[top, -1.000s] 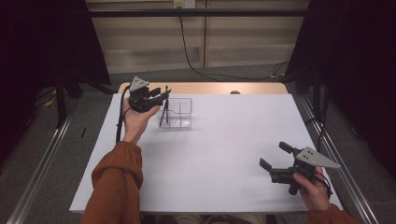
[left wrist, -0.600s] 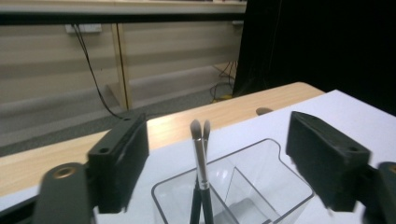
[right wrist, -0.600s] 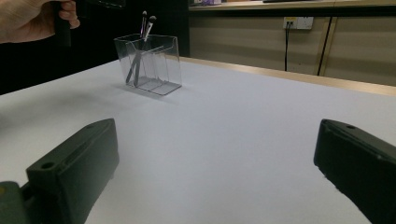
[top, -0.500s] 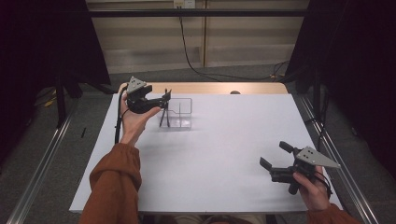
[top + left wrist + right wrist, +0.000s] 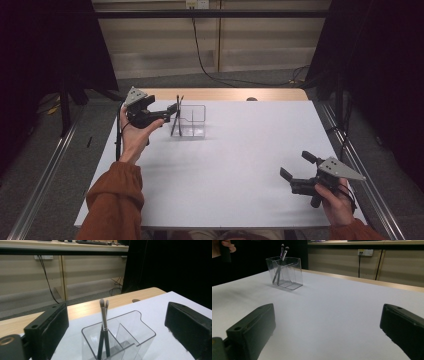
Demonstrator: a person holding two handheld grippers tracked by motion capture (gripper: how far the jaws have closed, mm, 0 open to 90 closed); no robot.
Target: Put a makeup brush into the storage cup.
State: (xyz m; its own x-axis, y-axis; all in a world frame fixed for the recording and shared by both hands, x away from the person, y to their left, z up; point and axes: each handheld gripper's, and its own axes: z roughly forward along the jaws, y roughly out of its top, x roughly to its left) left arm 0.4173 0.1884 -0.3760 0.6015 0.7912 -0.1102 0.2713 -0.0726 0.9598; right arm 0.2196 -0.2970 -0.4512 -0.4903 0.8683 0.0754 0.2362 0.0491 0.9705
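Note:
A clear plastic organiser [image 5: 194, 121] stands at the back left of the white table [image 5: 240, 150]. Two dark brushes [image 5: 176, 116] lean in its left compartment, bristles up. My left gripper [image 5: 172, 107] hovers just left of the brushes. Its jaws have just been opening and stand open with nothing between them. In the left gripper view the brushes [image 5: 103, 322] and organiser [image 5: 130, 330] lie just beyond the spread jaws of the left gripper [image 5: 116, 315]. My right gripper [image 5: 297, 165] rests open near the front right edge. From there the organiser [image 5: 287, 273] and brushes [image 5: 283, 252] are far off.
A strip of bare wood [image 5: 235, 94] runs along the table's back edge. Metal rails [image 5: 45, 170] flank the table on both sides, and a black cable [image 5: 205, 60] hangs down the back wall. An orange sleeve [image 5: 112, 200] covers the left forearm.
The left gripper's jaws have spread and the hand has drawn back to the left, away from the organiser. The brushes stay leaning in it. The right gripper has not moved.

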